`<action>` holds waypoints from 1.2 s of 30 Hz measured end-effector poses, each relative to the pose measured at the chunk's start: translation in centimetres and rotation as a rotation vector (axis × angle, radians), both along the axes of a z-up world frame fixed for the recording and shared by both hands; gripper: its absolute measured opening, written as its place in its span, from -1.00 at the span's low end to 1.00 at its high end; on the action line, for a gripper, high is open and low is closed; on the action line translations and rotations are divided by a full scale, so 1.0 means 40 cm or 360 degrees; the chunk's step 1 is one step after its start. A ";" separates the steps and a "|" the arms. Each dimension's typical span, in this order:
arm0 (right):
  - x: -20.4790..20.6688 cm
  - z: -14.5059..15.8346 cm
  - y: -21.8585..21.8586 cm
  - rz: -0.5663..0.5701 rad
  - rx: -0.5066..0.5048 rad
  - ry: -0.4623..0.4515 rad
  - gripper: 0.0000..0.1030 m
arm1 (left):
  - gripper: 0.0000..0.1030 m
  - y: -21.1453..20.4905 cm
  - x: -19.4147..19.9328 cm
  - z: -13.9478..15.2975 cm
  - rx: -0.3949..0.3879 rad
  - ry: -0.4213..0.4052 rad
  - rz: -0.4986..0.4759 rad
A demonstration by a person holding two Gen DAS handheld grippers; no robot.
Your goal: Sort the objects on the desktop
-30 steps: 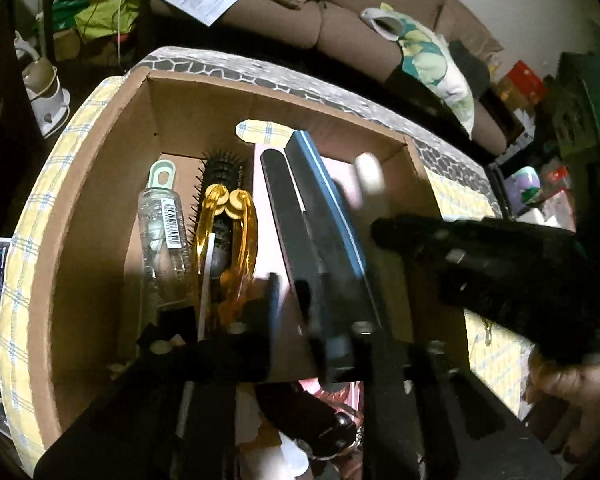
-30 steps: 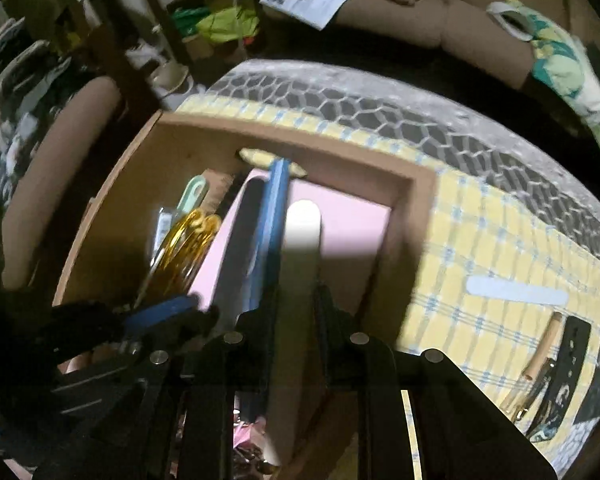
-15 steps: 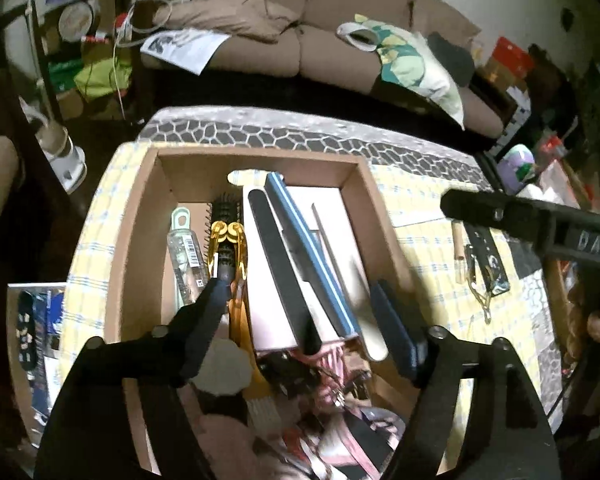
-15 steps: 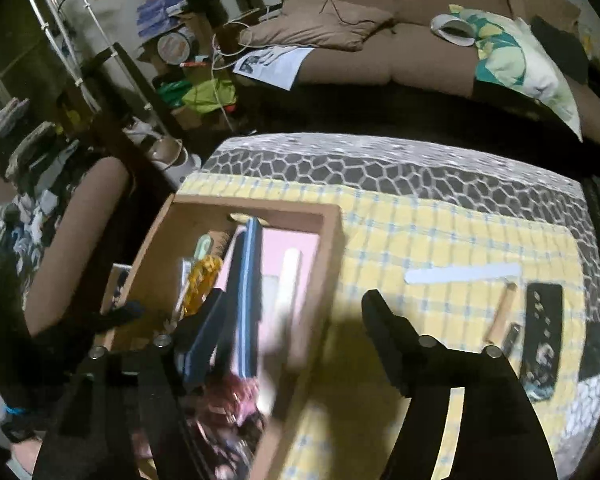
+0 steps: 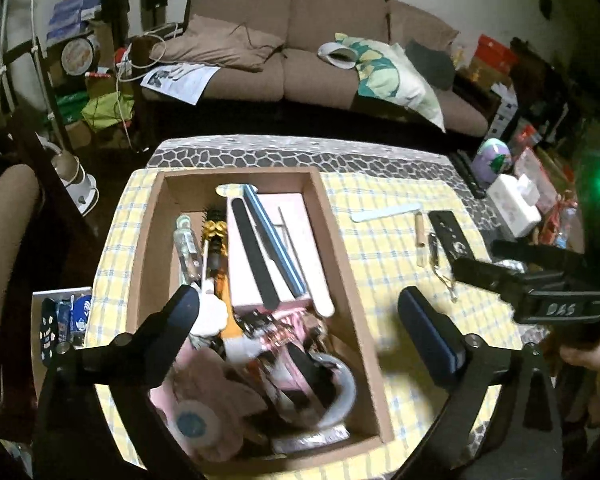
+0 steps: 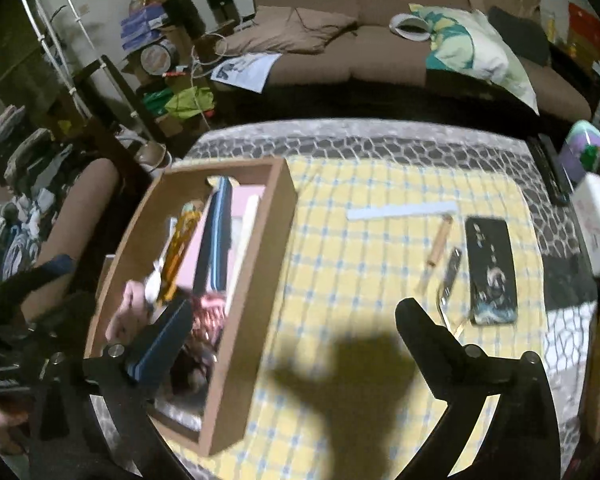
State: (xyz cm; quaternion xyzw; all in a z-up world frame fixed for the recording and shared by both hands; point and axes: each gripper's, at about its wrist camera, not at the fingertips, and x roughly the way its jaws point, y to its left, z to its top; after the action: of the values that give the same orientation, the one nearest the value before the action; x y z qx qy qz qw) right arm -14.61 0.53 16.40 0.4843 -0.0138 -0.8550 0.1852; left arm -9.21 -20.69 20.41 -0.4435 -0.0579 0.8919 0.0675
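Note:
A brown cardboard box [image 5: 340,248] sits on the yellow checked tablecloth [image 5: 388,256]. In it lie a black nail file [image 5: 256,252], a blue one [image 5: 276,240], a pale one [image 5: 325,292], a pink case [image 5: 296,216], a clear bottle [image 5: 186,244] and an amber hair clip [image 5: 216,236]. My left gripper [image 5: 300,316] hovers above the box, jaws opening, nothing between them. My right gripper [image 6: 294,324] is above the cloth beside the box wall [image 6: 260,280], jaws opening and empty. On the cloth lie a white file [image 6: 402,212], a wooden stick [image 6: 438,252], a metal clipper [image 6: 450,272] and a black phone case [image 6: 490,272].
A brown sofa [image 5: 300,40] with a patterned cushion [image 5: 396,76] stands behind the table. A white box [image 5: 514,204] and a remote [image 6: 552,176] sit at the table's right edge. A chair back [image 6: 76,216] is left of the box. A hand [image 5: 592,356] holds the right gripper.
Both grippers let go of the nail files, which now lie in the box, and opened wide. Both rose and pulled back; the right one swung right over the cloth.

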 end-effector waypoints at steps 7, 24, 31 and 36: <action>0.065 -0.015 0.059 -0.0022 0.0033 -0.0017 1.00 | 0.99 0.054 0.041 0.012 -0.0008 -0.0001 -0.0033; -0.062 -0.102 0.396 -0.0188 -0.0030 -0.0004 1.00 | 0.99 0.374 -0.248 -0.145 -0.0530 -0.0050 -0.0415; -0.195 -0.192 0.444 -0.0215 -0.0318 -0.0071 0.96 | 0.73 0.514 -0.441 -0.305 -0.0817 -0.0148 -0.0576; -0.309 -0.266 0.416 -0.0194 -0.0371 -0.0135 0.32 | 0.46 0.574 -0.570 -0.431 -0.0937 -0.0247 -0.0656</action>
State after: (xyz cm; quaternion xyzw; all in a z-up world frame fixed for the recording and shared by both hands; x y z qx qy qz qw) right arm -26.95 17.16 5.75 0.4936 -0.1504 -0.8359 0.1872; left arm -32.02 2.25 3.18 -0.5127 0.2867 0.8017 0.1106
